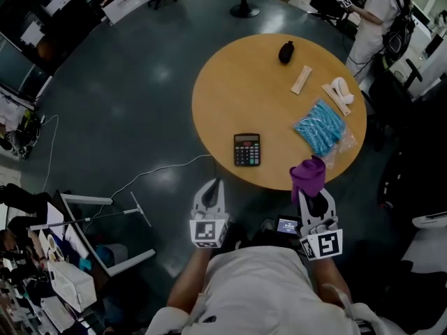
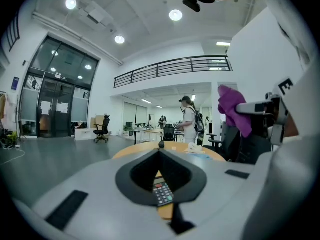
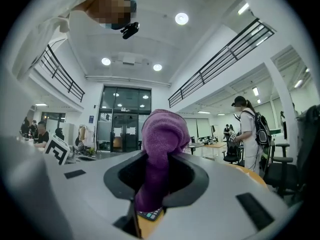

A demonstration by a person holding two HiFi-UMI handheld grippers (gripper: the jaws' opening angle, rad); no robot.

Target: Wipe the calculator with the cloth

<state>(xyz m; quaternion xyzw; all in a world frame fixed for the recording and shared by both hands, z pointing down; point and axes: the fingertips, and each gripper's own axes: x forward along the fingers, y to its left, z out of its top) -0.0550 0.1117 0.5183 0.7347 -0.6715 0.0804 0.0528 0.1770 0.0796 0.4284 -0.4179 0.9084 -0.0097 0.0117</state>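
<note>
Purple cloth (image 1: pixel 308 176) bunched in the closed jaws of the right gripper (image 1: pixel 312 197), just off the near edge of the round wooden table (image 1: pixel 237 82). A soft fold stands above the jaws and a limp tail hangs below them. The black calculator (image 1: pixel 246 149) lies flat and face up on the table, close to that near edge. The left gripper (image 1: pixel 214 183), its jaws pressed together on nothing, hovers just off the same edge and points at it.

The cloth looks light and floppy, so a wad pinched mid-length should wipe best. The calculator looks a light, stiff plastic slab, likely to skate on the smooth wood. It probably needs steadying at a side edge or the lower corner, clear of the display and raised keys.
</note>
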